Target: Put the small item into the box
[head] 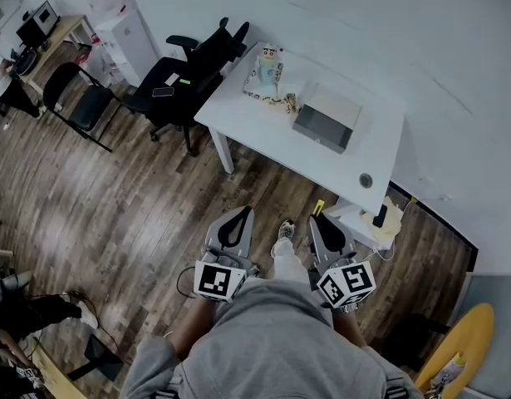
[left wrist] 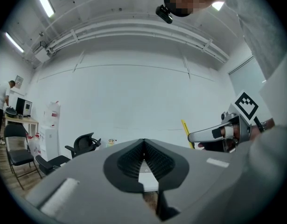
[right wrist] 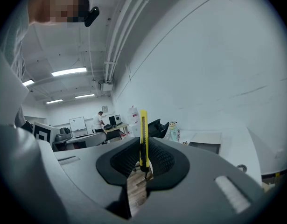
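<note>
I stand on the wood floor a step back from the white table [head: 263,135]. An open grey box [head: 326,118] rests on it; the same box [right wrist: 206,143] shows in the right gripper view. My right gripper [head: 316,220] is shut on a yellow utility knife [right wrist: 143,134], which stands upright between the jaws and pokes out as a yellow tip [head: 319,208]. My left gripper [head: 241,213] is shut with nothing between its jaws. From the left gripper view, the yellow knife [left wrist: 186,130] shows off to the right.
A cartoon figure toy [head: 269,63] and small bits stand at the table's far left end, a small round object [head: 366,179] near its front right. A black office chair [head: 193,65] is left of the table. A low white stand [head: 371,219] sits by my right gripper.
</note>
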Motion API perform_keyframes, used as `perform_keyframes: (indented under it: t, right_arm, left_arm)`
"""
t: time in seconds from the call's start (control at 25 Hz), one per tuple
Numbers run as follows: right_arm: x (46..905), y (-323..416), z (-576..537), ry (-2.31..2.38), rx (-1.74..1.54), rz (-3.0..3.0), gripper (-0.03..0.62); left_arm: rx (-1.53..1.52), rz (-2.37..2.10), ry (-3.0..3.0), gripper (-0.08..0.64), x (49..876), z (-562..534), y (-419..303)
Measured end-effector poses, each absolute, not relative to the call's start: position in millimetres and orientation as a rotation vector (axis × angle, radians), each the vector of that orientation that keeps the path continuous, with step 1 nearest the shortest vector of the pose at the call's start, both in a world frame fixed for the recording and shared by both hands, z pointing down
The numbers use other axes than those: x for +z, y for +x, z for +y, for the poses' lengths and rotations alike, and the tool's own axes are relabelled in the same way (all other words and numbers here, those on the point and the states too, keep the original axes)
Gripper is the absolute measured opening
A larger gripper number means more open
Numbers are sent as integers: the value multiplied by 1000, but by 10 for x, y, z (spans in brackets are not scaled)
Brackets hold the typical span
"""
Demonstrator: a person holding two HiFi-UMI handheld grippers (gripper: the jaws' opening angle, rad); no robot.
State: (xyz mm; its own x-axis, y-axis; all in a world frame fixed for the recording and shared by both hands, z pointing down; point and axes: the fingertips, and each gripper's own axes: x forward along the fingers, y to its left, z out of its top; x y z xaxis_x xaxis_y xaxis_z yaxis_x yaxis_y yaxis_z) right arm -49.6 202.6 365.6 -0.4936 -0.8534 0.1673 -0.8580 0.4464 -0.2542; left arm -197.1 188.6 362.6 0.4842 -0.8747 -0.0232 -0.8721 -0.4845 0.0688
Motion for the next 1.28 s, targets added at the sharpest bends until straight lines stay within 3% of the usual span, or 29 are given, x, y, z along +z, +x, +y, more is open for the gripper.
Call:
perform_keyframes:
  t: [0.84, 1.28]
  right_arm:
    - [3702, -312, 567, 1426, 524, -2715, 74]
    - [3738, 136, -152, 1368, 545, -2745, 74]
  left_arm:
    - [-9, -1696, 2592, 3, 3579, 555, -1764]
    - [-8, -1737, 2589, 3, 3538, -71, -1289]
